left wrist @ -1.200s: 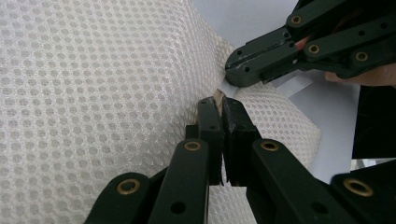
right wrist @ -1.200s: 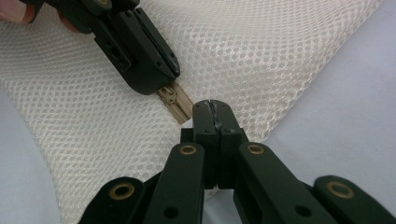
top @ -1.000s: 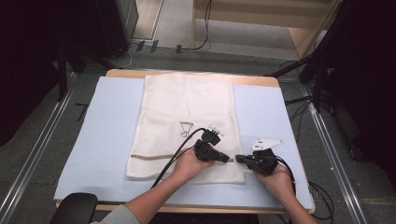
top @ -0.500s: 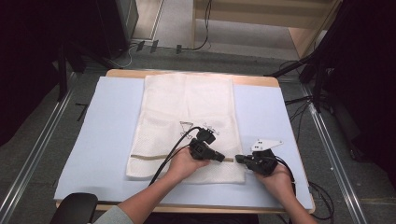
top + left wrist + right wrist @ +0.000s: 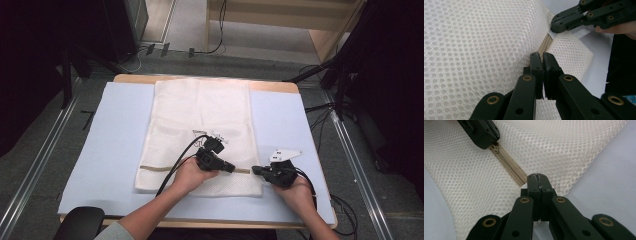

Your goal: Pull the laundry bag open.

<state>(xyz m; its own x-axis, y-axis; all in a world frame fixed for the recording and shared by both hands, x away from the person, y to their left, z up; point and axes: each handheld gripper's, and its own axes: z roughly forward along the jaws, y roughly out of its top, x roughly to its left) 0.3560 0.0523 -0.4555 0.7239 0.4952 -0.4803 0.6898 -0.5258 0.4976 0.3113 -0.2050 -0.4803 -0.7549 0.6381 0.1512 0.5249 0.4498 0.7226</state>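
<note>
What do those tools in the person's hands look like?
Both are black. The left gripper trails a black cable; the right gripper carries a pale three-cornered plate on top. Their jaws are flat black bars joined by brass-coloured rivets. One grey sleeve shows.

Your left gripper (image 5: 231,168) lies on the white mesh fabric bag (image 5: 200,125), with its closed tip on the thin tan zipper line (image 5: 160,168). Your right gripper (image 5: 256,170) is at the bag's right edge, pointing toward the left one. The bag lies flat on the pale blue table mat (image 5: 100,150).
</note>
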